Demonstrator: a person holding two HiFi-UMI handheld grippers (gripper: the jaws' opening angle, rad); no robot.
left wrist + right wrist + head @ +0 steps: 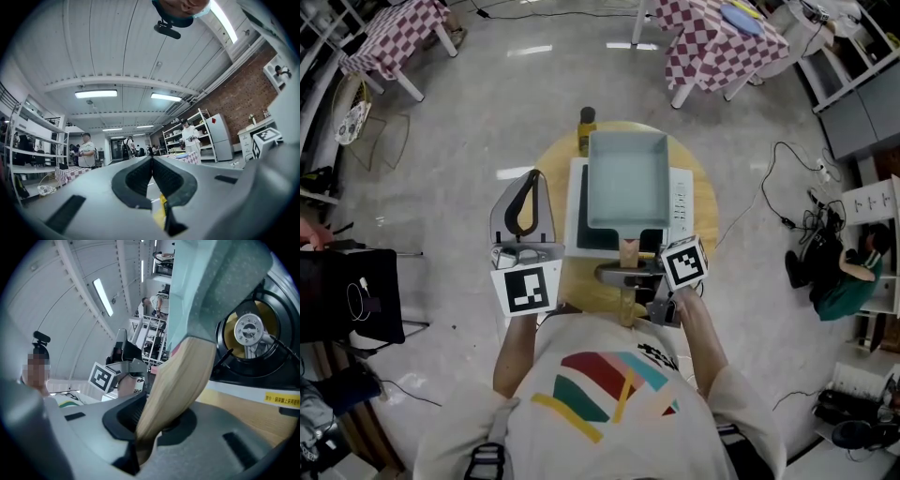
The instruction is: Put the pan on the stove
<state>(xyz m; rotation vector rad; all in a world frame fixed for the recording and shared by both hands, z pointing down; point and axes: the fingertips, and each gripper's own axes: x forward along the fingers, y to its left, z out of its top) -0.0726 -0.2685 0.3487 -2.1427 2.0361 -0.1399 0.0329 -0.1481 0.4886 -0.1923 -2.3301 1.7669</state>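
Note:
A pale teal rectangular pan (626, 178) sits over the white stove (680, 202) on a round wooden table (705, 211). Its wooden handle (628, 251) points back at me. My right gripper (628, 275) is shut on that handle. In the right gripper view the handle (178, 380) runs between the jaws of the right gripper (154, 425), with the pan (211, 282) above and the stove's burner (248, 331) showing under it. I cannot tell whether the pan rests on the burner. My left gripper (532, 178) hangs left of the stove, shut and empty; in its own view the left gripper (151, 159) has its pads touching.
A yellowish bottle (587, 127) stands at the table's far edge behind the pan. Checkered tables (722, 42) (389, 37) stand beyond. Cables (787, 187) trail on the floor at right and a black bag (352, 295) lies at left. Several people stand by shelves (86, 150).

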